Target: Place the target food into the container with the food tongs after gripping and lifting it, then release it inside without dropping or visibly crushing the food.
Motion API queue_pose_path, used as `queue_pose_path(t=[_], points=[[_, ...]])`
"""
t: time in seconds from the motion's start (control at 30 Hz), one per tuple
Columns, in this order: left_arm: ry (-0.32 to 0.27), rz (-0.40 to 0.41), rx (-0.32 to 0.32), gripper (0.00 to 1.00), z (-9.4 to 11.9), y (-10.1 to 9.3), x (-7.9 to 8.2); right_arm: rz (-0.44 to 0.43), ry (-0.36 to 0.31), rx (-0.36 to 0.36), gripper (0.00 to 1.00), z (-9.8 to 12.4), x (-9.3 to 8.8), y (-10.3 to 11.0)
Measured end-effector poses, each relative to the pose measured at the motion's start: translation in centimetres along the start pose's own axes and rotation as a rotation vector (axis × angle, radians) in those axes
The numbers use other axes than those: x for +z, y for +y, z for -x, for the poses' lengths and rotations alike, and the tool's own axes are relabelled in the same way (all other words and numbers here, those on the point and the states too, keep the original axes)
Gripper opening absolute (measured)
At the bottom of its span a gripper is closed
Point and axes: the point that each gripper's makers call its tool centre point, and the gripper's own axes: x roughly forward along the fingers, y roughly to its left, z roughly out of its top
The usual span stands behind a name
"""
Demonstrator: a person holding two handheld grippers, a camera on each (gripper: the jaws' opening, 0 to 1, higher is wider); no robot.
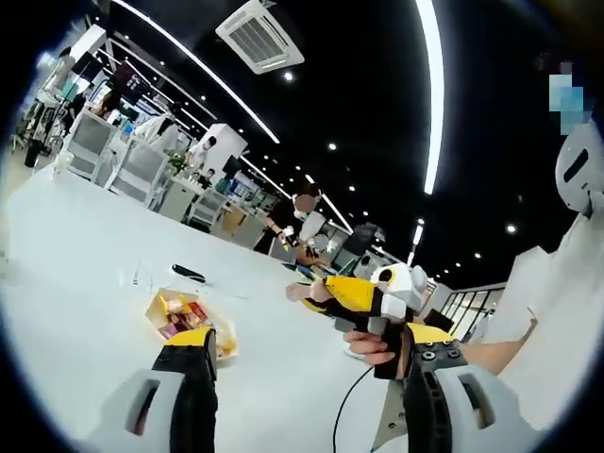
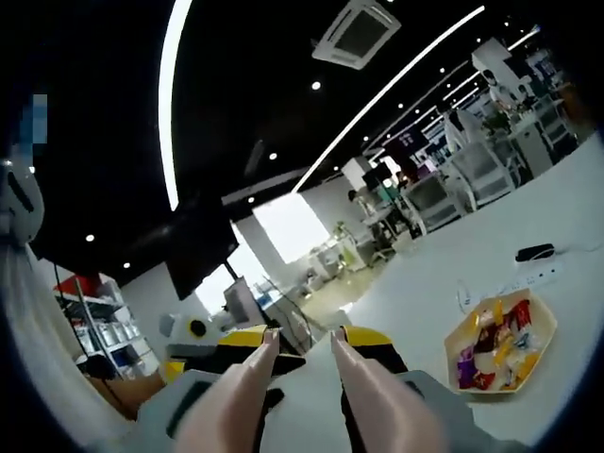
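Hovering above the white counter [image 1: 85, 245], both claws are empty. The left claw [image 1: 307, 401] gapes wide, the right claw [image 2: 302, 363] narrower. The tray [image 2: 540, 332] of snacks [image 2: 495, 354] sits lower right there, and just beyond the left claw's left jaw, likely nearer.

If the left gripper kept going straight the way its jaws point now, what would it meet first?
Probably the white table. The left gripper, jaws open, points over it, with the yellow tray of snacks just past its left jaw and the right gripper off toward its other jaw. Depth is unclear, so this is a guess.
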Motion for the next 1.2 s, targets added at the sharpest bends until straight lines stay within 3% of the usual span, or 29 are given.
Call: queue_pose_path(t=[0.13,0.27,0.4,0.53,0.67,0.97,1.2], points=[[-0.009,-0.009,-0.008,0.78,-0.2,-0.2,0.0,0.074,-0.041,0.003,0.29,0.6,0.4,0.4],[-0.023,0.001,-0.024,0.76,-0.4,-0.7,0.2,0.024,-0.019,0.026,0.29,1.3,0.5,0.7],[0.033,0.008,-0.097,0.61,-1.0,-2.2,-0.7,0.039,-0.045,0.051,0.29,2.3,1.3,1.9],[0.030,-0.006,-0.109,0.62,-1.3,-2.5,-0.6,0.003,-0.074,0.080,0.29,2.8,1.7,2.6],[-0.009,0.026,-0.151,0.59,-1.3,-3.0,0.2,-0.086,-0.122,0.198,0.29,3.6,2.6,4.4],[-0.035,0.025,-0.215,0.59,-1.7,-4.7,1.3,-0.106,-0.081,0.224,0.28,3.5,1.3,4.2],[-0.044,0.031,-0.266,0.50,-1.5,-5.7,2.0,-0.129,-0.067,0.285,0.28,2.9,0.2,5.1]])
